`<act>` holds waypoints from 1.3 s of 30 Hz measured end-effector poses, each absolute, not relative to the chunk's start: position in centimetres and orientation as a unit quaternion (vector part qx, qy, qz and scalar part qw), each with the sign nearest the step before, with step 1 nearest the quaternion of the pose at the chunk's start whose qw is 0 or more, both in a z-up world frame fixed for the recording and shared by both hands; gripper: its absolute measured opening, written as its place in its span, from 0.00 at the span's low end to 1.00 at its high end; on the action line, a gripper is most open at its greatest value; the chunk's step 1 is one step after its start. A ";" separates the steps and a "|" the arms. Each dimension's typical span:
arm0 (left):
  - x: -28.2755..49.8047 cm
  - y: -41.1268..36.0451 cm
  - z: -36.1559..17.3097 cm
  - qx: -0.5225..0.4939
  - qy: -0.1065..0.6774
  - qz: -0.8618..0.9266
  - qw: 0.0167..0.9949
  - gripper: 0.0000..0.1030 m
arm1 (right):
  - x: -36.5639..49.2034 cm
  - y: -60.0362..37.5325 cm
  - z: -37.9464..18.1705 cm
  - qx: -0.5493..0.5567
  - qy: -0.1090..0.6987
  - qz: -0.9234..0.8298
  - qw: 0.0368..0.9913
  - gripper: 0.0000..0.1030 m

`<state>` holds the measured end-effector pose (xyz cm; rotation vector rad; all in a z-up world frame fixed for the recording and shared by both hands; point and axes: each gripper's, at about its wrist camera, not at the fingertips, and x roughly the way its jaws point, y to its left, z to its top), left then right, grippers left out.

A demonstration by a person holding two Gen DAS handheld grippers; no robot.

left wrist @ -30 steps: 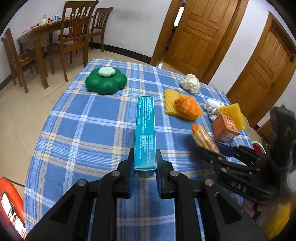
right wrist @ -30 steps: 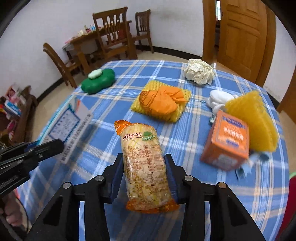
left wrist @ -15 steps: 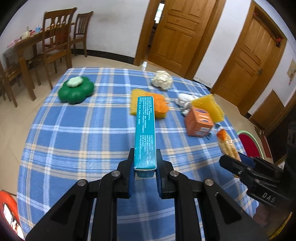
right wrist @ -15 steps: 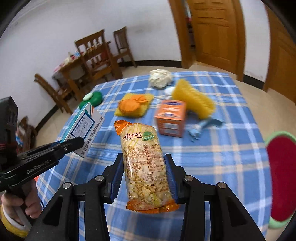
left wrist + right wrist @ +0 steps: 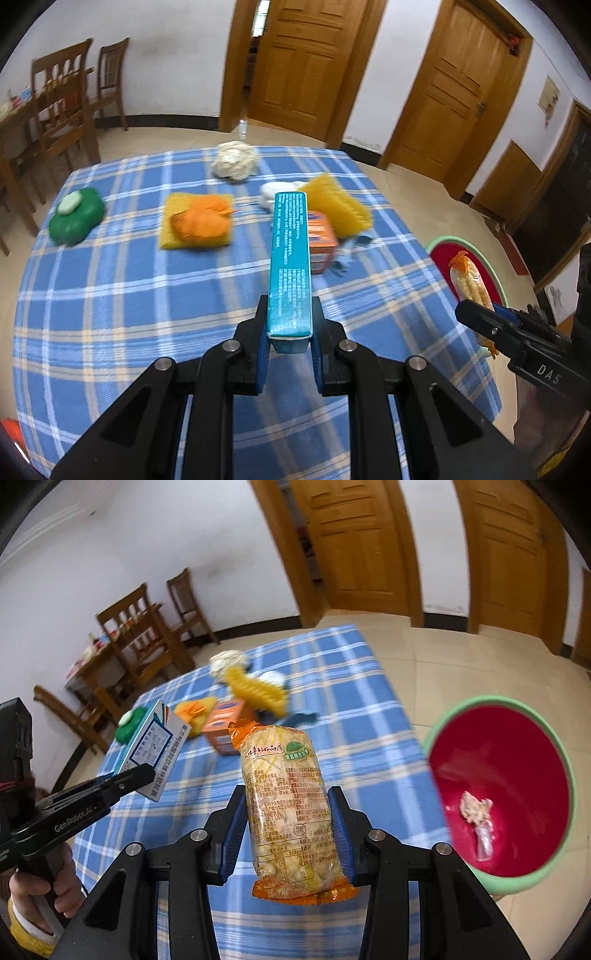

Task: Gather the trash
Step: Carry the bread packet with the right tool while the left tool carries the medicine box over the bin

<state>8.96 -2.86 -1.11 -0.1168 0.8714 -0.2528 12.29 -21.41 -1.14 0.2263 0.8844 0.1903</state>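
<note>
My left gripper [image 5: 289, 325] is shut on a long teal carton [image 5: 290, 258], held above the blue checked tablecloth [image 5: 129, 295]. The carton also shows in the right wrist view [image 5: 153, 749]. My right gripper [image 5: 289, 823] is shut on a yellow-orange snack packet [image 5: 286, 801], near the table's right edge; the packet shows in the left wrist view [image 5: 469, 280]. A red bin with a green rim [image 5: 569, 775] stands on the floor to the right, with a crumpled scrap [image 5: 476, 806] inside.
On the table lie an orange box [image 5: 323, 240], a yellow mesh sleeve [image 5: 336, 206], an orange wrapper on a yellow pad [image 5: 199, 221], a white crumpled wad [image 5: 234, 160], a green flower-shaped box [image 5: 75, 218]. Wooden chairs [image 5: 62, 99] stand far left.
Both grippers swung right toward the table's right edge, each keeping its item. The red bin has come into full view beside the right gripper.
</note>
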 end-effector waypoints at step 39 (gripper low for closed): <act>13.8 -26.8 -4.9 0.083 0.464 -0.285 0.835 0.17 | 10.2 -40.3 -5.9 0.213 0.425 -0.114 0.872 0.45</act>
